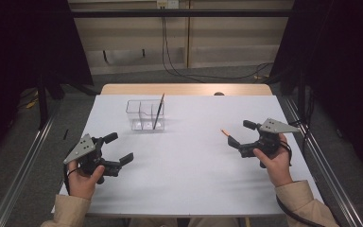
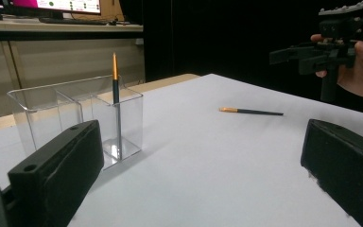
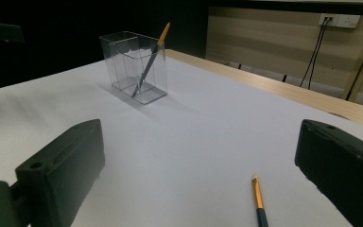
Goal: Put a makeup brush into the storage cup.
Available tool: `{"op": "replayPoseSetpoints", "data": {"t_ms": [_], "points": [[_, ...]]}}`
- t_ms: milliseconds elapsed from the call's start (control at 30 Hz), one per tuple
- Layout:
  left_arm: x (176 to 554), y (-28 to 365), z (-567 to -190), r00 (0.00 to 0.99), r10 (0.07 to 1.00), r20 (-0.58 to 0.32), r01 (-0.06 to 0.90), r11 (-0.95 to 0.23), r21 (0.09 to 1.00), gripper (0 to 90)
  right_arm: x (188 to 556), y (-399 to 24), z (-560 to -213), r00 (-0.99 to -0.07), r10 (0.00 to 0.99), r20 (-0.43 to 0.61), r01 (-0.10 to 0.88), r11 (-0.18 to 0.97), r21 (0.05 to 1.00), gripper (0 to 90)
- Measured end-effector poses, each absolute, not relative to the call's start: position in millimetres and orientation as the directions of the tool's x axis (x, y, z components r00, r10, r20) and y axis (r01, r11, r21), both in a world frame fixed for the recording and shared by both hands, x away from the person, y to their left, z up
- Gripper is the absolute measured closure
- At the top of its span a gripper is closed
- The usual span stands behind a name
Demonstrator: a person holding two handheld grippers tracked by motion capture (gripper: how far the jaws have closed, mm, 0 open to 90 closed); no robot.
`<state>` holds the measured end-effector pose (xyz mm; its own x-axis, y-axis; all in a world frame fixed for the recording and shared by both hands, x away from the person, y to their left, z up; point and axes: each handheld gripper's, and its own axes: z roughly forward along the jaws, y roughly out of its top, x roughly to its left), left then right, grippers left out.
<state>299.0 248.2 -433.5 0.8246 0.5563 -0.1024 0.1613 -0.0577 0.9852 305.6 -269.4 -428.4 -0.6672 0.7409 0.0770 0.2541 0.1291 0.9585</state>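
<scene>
A clear plastic organiser box (image 1: 142, 117) with compartments stands on the white table, left of centre towards the far side. A thin dark brush with an orange end (image 1: 159, 109) leans upright in its right compartment. A second brush (image 1: 225, 133) lies flat on the table just in front of my right gripper (image 1: 238, 132), which is open and empty. In the right gripper view this brush (image 3: 258, 196) lies between the jaws, near the bottom. My left gripper (image 1: 121, 147) hovers open and empty near the table's front left. From it the box (image 2: 75, 118) is close and the lying brush (image 2: 253, 111) farther off.
The white table top (image 1: 184, 165) has a wooden strip (image 1: 184, 89) along its far edge. Metal rails (image 1: 28, 156) run along both sides of the table. Cables (image 1: 179, 71) trail on the floor behind. Dark curtains stand at the left and right.
</scene>
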Motion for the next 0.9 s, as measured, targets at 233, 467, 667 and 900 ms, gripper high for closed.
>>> {"op": "replayPoseSetpoints", "data": {"t_ms": [233, 467, 667, 900], "points": [[300, 247, -434, 0.829, 0.551, -0.099, 0.159, -0.061, 0.985, 0.1, 314, -269, -432, -0.653, 0.751, 0.101, 0.274, 0.110, 0.955, 2.4], [301, 246, -434, 0.831, 0.549, -0.095, 0.155, -0.063, 0.986, 0.1, 322, -268, -432, -0.643, 0.759, 0.101, 0.267, 0.099, 0.959, 2.5], [301, 245, -434, 0.831, 0.548, -0.096, 0.158, -0.066, 0.985, 0.1, 327, -266, -432, -0.639, 0.763, 0.104, 0.263, 0.089, 0.961, 2.5], [300, 246, -435, 0.830, 0.549, -0.097, 0.160, -0.068, 0.985, 0.1, 335, -267, -431, -0.633, 0.768, 0.096, 0.269, 0.103, 0.958, 2.8]]}}
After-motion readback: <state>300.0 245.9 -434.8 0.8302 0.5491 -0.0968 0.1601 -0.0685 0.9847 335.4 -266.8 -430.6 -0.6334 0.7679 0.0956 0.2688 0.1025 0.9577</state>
